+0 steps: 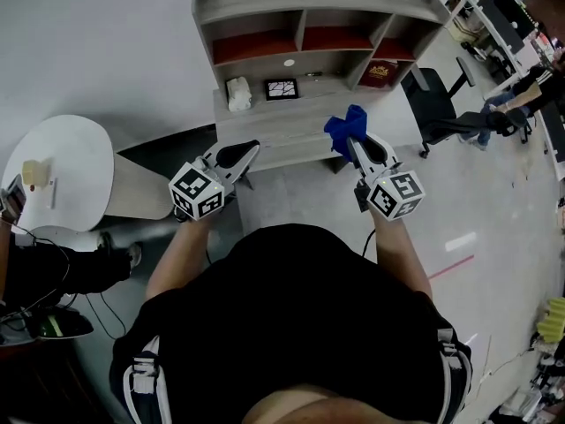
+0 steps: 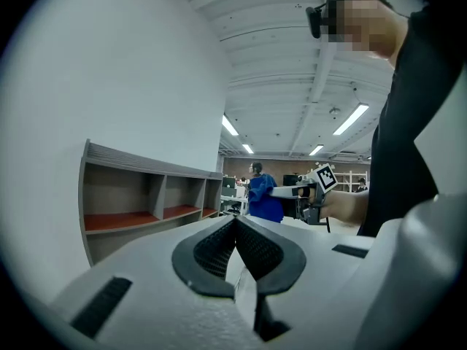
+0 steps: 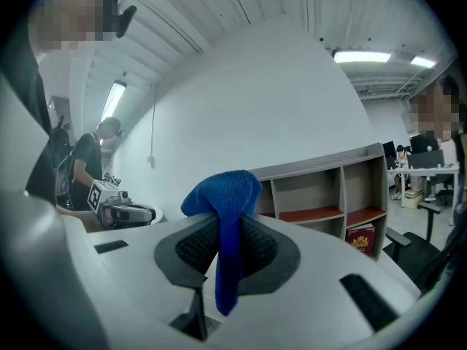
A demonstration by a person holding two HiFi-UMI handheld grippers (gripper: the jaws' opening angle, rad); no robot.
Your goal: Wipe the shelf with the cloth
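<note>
A grey shelf unit (image 1: 313, 25) with red-lined upper compartments stands against the white wall ahead; it also shows as the shelf (image 2: 139, 203) in the left gripper view and the shelf (image 3: 328, 195) in the right gripper view. My right gripper (image 1: 350, 141) is shut on a blue cloth (image 1: 344, 129), which bunches above the jaws and hangs between them as the cloth (image 3: 226, 217). It hovers in front of the shelf's desk surface. My left gripper (image 1: 250, 149) is shut and holds nothing, level with the right one, short of the shelf.
On the shelf's desk sit a white object (image 1: 237, 94) and a framed black-and-white picture (image 1: 282, 88); a dark red box (image 1: 380, 73) stands in the right compartment. A white round table (image 1: 57, 170) is at left, a black office chair (image 1: 433, 104) at right.
</note>
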